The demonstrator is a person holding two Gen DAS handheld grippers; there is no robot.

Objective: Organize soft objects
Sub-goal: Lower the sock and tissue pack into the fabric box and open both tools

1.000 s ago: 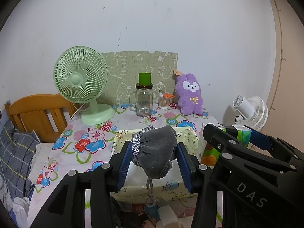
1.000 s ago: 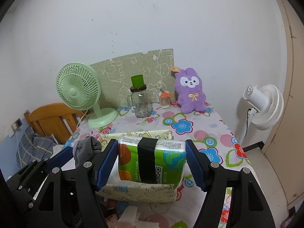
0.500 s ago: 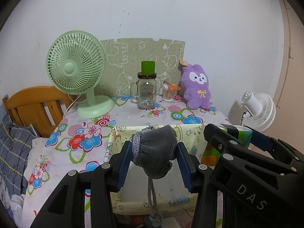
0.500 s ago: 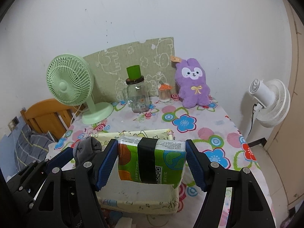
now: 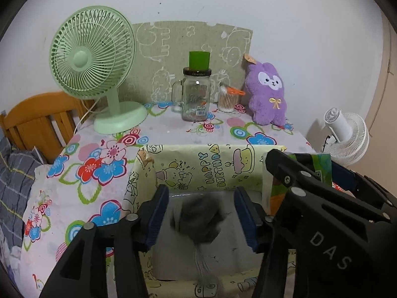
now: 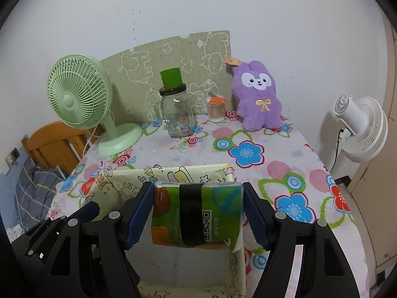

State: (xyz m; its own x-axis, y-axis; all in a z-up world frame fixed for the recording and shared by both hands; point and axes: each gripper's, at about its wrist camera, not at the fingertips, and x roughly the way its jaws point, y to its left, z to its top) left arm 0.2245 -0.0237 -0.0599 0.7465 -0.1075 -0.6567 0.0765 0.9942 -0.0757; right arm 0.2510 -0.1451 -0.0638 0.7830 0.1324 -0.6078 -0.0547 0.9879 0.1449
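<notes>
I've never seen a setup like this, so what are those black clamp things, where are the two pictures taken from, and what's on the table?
They are two handheld grippers, one in each of a person's hands, each with a fisheye camera looking along its blue-padded fingers. In the left view, the left gripper is open, and a blurred grey pouch appears to be dropping into the paper-lined box. In the right view, the right gripper is shut on a green tissue pack above that box. On the floral tablecloth stand a green fan, a glass jar, a cotton swab holder and a purple plush bunny.
</notes>
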